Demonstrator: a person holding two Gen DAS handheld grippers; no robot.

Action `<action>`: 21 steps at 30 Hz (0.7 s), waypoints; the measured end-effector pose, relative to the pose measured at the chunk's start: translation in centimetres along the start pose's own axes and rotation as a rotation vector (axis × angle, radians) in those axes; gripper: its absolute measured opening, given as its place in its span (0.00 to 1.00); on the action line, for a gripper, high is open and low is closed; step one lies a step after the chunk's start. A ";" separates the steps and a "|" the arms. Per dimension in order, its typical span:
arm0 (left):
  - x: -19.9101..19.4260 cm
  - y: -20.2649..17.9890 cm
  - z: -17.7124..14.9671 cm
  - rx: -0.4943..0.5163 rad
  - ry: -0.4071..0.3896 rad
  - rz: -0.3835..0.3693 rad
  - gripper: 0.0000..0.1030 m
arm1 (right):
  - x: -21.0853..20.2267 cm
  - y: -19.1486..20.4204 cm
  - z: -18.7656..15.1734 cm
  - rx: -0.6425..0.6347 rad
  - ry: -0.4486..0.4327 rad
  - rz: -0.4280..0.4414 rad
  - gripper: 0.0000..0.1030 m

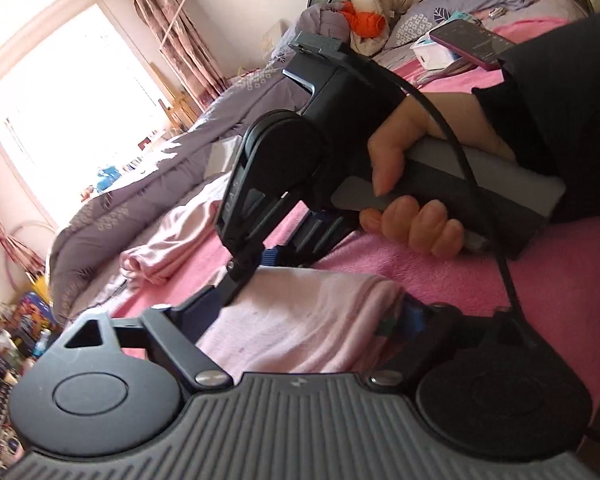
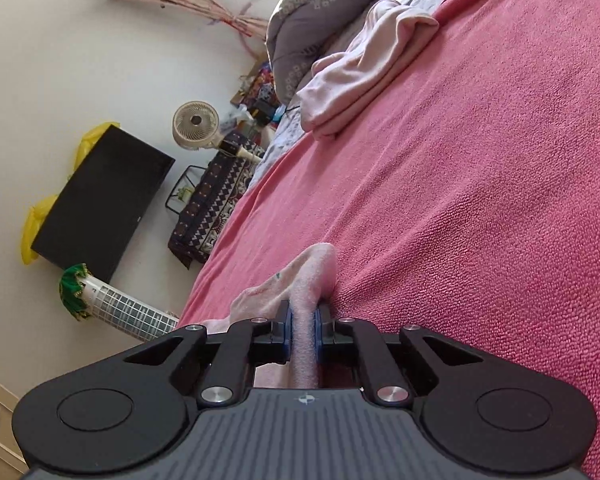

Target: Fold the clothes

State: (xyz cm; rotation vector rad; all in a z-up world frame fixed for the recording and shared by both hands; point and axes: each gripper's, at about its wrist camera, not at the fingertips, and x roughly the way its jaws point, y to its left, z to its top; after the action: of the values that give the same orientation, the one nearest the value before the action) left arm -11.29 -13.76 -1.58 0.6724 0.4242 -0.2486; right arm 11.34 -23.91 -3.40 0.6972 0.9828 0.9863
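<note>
A pale pink garment [image 1: 312, 320] lies folded on the pink bed blanket [image 1: 440, 276]. My left gripper [image 1: 300, 316] is open, its fingers wide apart on either side of the garment. My right gripper [image 2: 303, 330] is shut on a fold of the same pale pink garment [image 2: 300, 280], which stands up between its blue pads [image 2: 286, 330]. In the left wrist view the right gripper [image 1: 260, 276] comes down onto the garment's far edge, held by a hand [image 1: 412, 200]. A second pale pink garment [image 2: 352, 76] lies crumpled farther up the bed; it also shows in the left wrist view [image 1: 172, 240].
A grey-purple quilt [image 1: 148, 188] is heaped along the bed's far side. Pillows, a phone [image 1: 472, 42] and an orange cloth [image 1: 366, 22] lie at the head. Beside the bed are a fan [image 2: 196, 122], a black box [image 2: 100, 200] and a tower heater [image 2: 120, 308].
</note>
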 end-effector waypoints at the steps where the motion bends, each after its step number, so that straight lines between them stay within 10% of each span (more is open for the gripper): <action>1: -0.3 -0.5 0.1 0.007 0.001 -0.023 0.38 | 0.0 0.0 0.0 0.000 -0.001 0.003 0.10; 5: -0.6 -5.1 -0.2 0.197 0.000 0.101 0.14 | -0.1 -0.1 -0.1 0.001 -0.004 0.012 0.11; 21: -2.5 -5.6 1.2 0.157 0.026 0.050 0.13 | 0.1 0.1 -0.3 -0.002 -0.009 0.001 0.10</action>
State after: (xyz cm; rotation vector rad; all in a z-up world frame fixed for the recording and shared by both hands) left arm -15.13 -18.58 -2.65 0.8398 0.4153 -0.2271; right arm 11.04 -23.78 -3.48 0.6996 0.9735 0.9843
